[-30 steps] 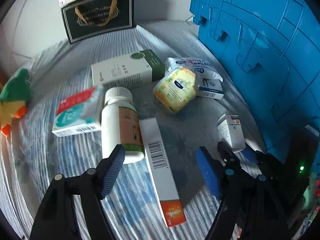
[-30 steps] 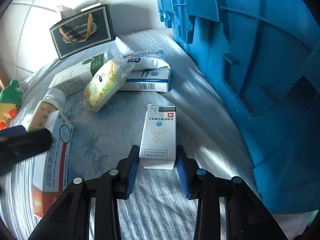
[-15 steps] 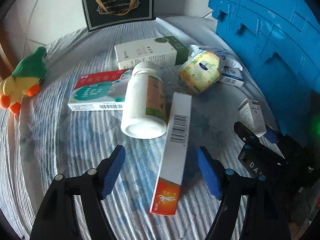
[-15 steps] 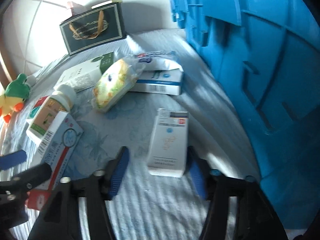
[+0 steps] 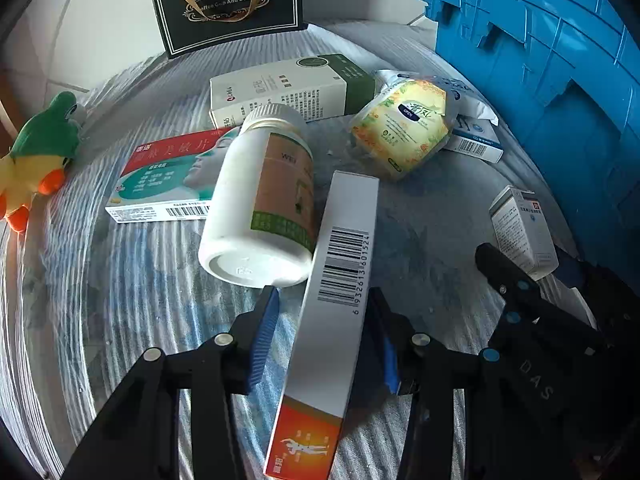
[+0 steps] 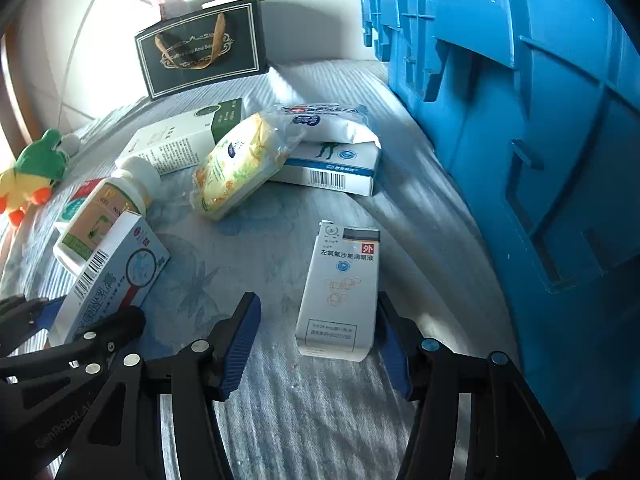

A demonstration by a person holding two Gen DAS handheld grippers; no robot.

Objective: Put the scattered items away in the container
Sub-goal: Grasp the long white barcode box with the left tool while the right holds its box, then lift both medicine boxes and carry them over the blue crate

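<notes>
Two pairs of tongs work this bed at once, each straddling its own carton. The left tongs [image 5: 324, 336] have just been closing around the long narrow box [image 5: 340, 280], whose long axis runs straight away from them, orange end nearest the camera and barcode face up. Its far end leans against the white pill bottle [image 5: 260, 204], so it sits tilted. The far blue pad looks pressed to its side; on the near side a sliver of bedding shows, so I judge the grip not yet firm.

The right tongs [image 6: 320, 344] bracket the small eye-drop carton [image 6: 344, 292], also lying lengthwise between the fingers. It sits against the right-hand pad, with a clear gap to the left one, so these tongs are part open and hold nothing. Both cartons lie on the ribbed bedspread [image 6: 320, 420], just beside the blue crate [image 6: 540, 140], which rises on the right; the right hand is the nearer to it.

Both are light, smooth-faced card boxes with sharp edges, easily crushed or twisted by a hard squeeze. The bottle is hard, glossy plastic and round, and would likely roll once the long box lifts off it. The yellow tissue pack [image 5: 400, 128] is soft and crinkly.
</notes>
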